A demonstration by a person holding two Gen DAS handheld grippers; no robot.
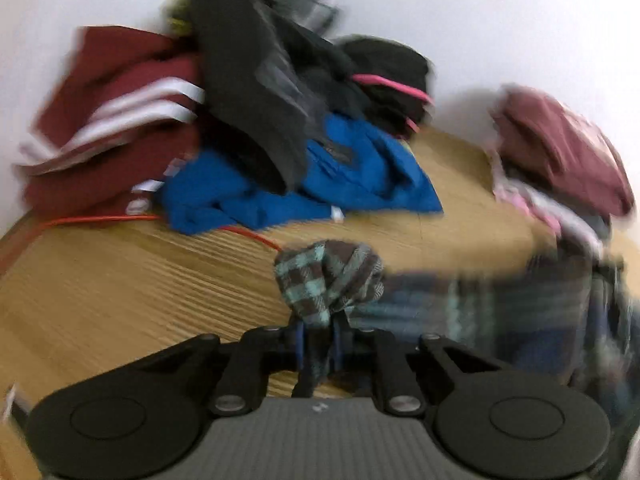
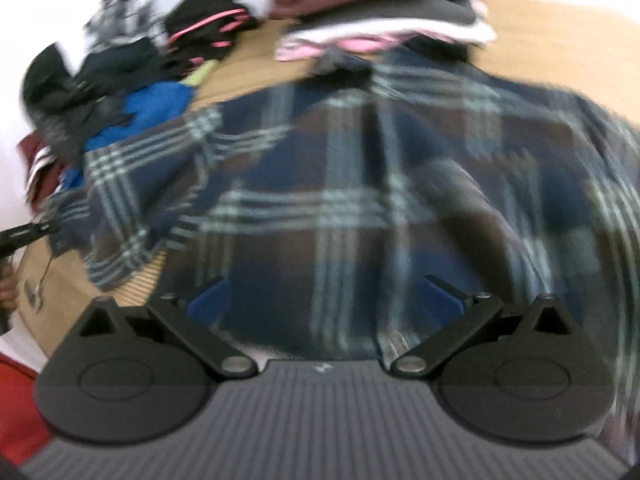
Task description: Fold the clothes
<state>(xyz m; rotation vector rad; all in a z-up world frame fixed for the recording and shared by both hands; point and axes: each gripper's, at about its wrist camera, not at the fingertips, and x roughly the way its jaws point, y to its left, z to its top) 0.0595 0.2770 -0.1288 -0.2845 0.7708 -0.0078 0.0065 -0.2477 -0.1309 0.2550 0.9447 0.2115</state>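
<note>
A plaid shirt, navy, brown and pale green, lies spread over the wooden table. My left gripper is shut on a bunched part of the plaid shirt, held just above the table. The rest of the shirt trails off to the right, blurred. My right gripper is open, its jaws wide apart, just over the shirt's near edge. The left gripper shows at the far left of the right wrist view, holding the shirt's sleeve end.
A loose heap of clothes sits at the back left: maroon with white stripes, blue, black. A stack of folded clothes topped by a maroon piece stands at the back right. An orange cord lies on the table.
</note>
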